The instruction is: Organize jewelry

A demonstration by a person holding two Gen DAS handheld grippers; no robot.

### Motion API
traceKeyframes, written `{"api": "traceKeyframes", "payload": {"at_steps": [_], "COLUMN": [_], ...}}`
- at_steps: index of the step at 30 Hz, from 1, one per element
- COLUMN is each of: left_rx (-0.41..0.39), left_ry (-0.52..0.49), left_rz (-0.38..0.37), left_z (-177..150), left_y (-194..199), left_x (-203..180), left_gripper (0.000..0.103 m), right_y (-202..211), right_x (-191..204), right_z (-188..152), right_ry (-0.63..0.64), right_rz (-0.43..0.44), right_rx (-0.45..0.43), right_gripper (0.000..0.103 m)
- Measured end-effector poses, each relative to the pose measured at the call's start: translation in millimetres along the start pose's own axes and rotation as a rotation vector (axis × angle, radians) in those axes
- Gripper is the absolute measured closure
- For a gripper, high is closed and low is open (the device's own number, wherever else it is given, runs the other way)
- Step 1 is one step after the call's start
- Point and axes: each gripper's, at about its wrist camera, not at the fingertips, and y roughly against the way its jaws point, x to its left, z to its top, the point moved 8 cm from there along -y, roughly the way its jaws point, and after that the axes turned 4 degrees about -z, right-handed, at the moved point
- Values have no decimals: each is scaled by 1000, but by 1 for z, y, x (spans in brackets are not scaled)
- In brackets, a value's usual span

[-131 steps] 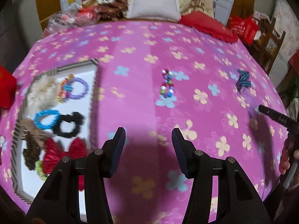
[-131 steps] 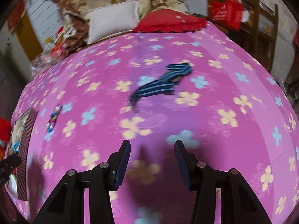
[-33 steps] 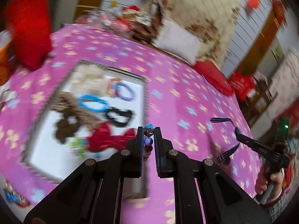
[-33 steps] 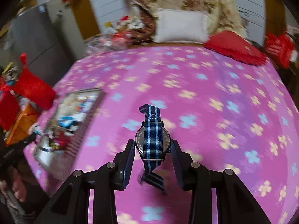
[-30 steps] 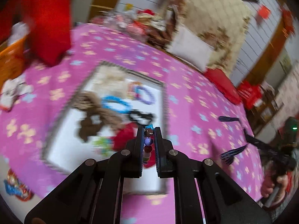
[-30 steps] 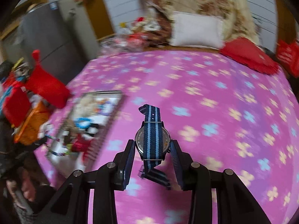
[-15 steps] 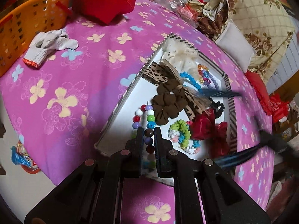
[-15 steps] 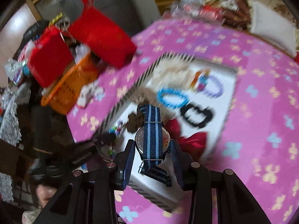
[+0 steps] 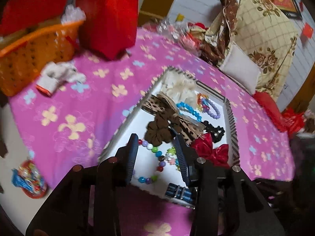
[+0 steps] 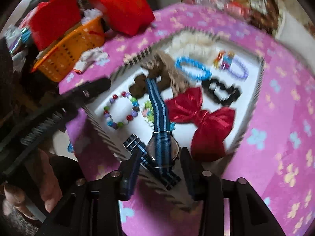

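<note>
The left gripper (image 9: 155,156) has let go: its fingers, pinched on the multicoloured round-bead bracelet (image 9: 155,157) half a second ago, now stand spread, and the bracelet lies in the white striped-rim tray (image 9: 229,110). At the right, the right gripper (image 10: 159,167) has likewise spread, leaving the blue-striped fabric-strap watch (image 10: 161,137) at the tray's 6 o'clock rim, long axis running 12 to 6. Both deliveries look done.
</note>
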Motion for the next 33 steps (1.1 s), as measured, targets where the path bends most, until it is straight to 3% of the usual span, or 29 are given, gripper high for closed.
{"api": "traceKeyframes", "payload": {"at_steps": [4, 6, 8, 13, 19, 21, 22, 26, 33], "left_rx": [-2, -19, -49, -161, -226, -259, -286, -408, -280], "left_ry": [-51, -99, -126, -142, -166, -167, -166, -173, -189], "left_rz": [60, 111, 141, 166, 158, 158, 161, 223, 189], "left_z": [-10, -10, -6, 2, 2, 2, 3, 2, -11], "left_y": [27, 45, 65, 117, 141, 148, 153, 169, 151], "left_x": [-6, -10, -15, -41, -84, -94, -97, -102, -101], "left_gripper": [65, 63, 53, 39, 36, 26, 16, 2, 1], "right_y": [49, 70, 82, 104, 132, 141, 144, 155, 156], "right_x": [-8, -22, -34, -66, -97, -108, -112, -128, -139], "right_z": [-2, -8, -14, -46, -80, -90, -94, -111, -128], "right_ry": [20, -18, -67, -173, -239, -262, -275, -331, -372], "right_rz": [-62, -79, -89, -80, -151, -172, -183, -219, -252], "right_rx": [-167, -228, -264, -299, -337, -348, -352, -355, -327], "right_gripper": [54, 47, 42, 42, 42, 42, 42, 42, 41]}}
